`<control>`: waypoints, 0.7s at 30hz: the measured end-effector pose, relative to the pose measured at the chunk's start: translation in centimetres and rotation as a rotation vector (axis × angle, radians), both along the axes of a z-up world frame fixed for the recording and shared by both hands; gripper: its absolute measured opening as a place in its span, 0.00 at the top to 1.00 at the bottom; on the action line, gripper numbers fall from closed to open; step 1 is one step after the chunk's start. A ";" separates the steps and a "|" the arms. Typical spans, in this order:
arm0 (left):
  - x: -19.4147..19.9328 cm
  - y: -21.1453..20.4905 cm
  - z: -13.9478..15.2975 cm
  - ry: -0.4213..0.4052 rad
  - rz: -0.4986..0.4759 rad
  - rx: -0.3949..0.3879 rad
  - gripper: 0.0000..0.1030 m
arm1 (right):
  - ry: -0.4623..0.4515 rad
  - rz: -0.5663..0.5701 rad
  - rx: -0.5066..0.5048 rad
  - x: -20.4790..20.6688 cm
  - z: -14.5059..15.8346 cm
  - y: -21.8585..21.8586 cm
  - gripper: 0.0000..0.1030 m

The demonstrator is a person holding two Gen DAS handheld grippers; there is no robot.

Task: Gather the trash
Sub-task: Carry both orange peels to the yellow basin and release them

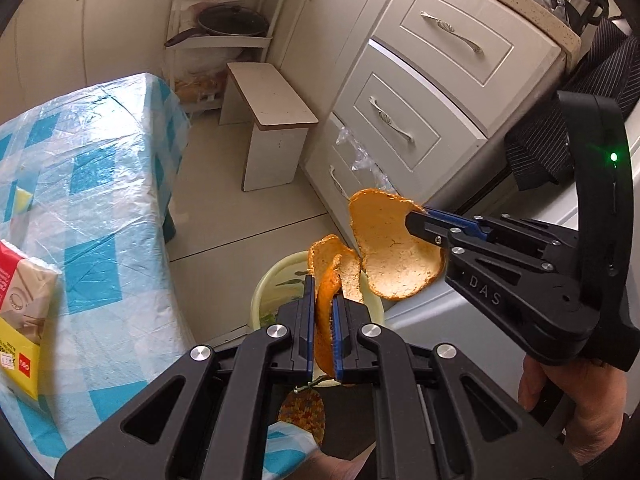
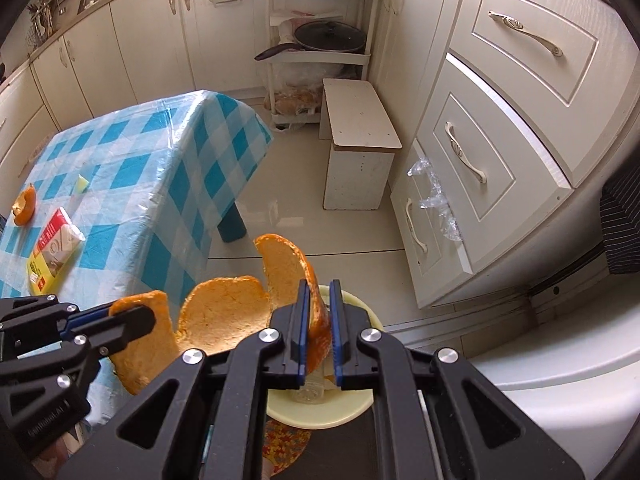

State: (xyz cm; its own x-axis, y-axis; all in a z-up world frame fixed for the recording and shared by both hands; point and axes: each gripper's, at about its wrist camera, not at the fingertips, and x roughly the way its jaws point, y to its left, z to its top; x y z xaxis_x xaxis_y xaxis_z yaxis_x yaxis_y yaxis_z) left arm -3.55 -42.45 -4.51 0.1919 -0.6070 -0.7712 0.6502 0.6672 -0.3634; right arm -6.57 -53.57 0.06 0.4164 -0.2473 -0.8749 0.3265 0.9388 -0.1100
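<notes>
Gripping 1 orange peel (image 1: pixel 394 256) each, the left gripper (image 1: pixel 323 300) and right gripper (image 2: pixel 319 304) hang over the bin (image 2: pixel 356 300), lower centre of frame.

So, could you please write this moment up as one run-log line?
left gripper: shut on orange peel | right gripper: shut on second peel | both above yellow bin | another peel on table

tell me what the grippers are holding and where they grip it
Both hold one orange peel above the pale bin. The left gripper pinches one end lobe on edge; the right gripper pinches the other end lobe.
</notes>
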 end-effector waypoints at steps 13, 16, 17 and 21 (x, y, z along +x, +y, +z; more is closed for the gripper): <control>-1.4 -4.6 -2.7 0.021 -0.019 0.040 0.93 | 0.030 -0.034 -0.017 -0.3 -0.3 -1.5 0.90; -1.0 -5.9 -4.1 0.062 -0.026 0.058 0.92 | 0.097 -0.037 -0.026 -0.1 -1.5 -1.8 0.81; -0.7 -6.5 -4.9 0.094 -0.028 0.076 0.89 | 0.114 -0.048 -0.051 0.0 -1.8 -1.9 0.71; 0.1 -7.5 -6.8 0.166 0.010 0.110 0.80 | 0.094 -0.114 -0.062 -0.4 -1.4 -3.2 0.68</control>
State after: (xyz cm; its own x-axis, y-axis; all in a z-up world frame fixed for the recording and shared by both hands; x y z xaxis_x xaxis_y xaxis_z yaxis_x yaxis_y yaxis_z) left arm -3.46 -49.94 -11.31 0.0623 -0.5161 -0.8543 0.5807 0.7149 -0.3895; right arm -6.95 -56.73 -1.30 0.2993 -0.3426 -0.8905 0.4156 0.8869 -0.2015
